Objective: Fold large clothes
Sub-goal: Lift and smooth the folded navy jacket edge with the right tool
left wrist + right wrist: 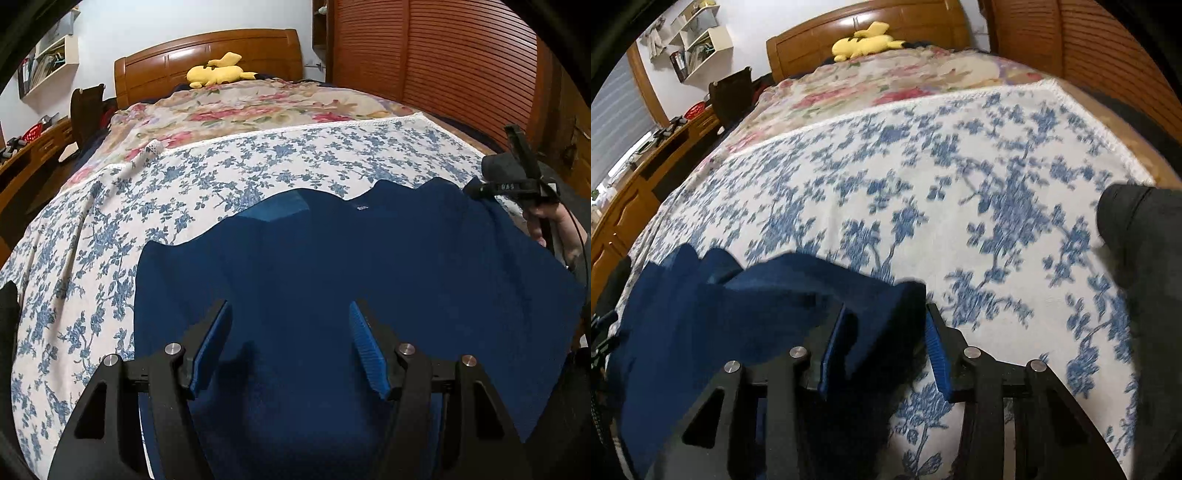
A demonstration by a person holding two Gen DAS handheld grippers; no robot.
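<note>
- A wooden desk (33, 147) stands along the left side of the room, with white wall shelves (48, 64) above it.
- The bed (258, 162) fills the middle, covered by a white sheet with a blue flower print; a pink flowered cover lies further up, and a yellow soft toy (218, 72) rests against the wooden headboard (207, 55).
- The dark blue garment (332, 266) lies spread on the near part of the bed, mostly flat, with a wavy, rippled far edge and a small white tag near the middle of that edge.
- Its long axis runs across the bed, left to right; the tag edge points toward the headboard.
- A lighter blue panel shows at a fold on its far left part.
- The left hand-held gripper (291, 347) hangs over the near middle of the garment, fingers wide apart, with nothing between them.
- The right hand-held gripper (882, 347) is at the garment's right corner; its fingers stand partly apart with a bunched fold of the cloth between them, touching the left pad. Whether it is pinched I cannot tell.
- A brown slatted wardrobe (443, 66) stands on the right.
</note>
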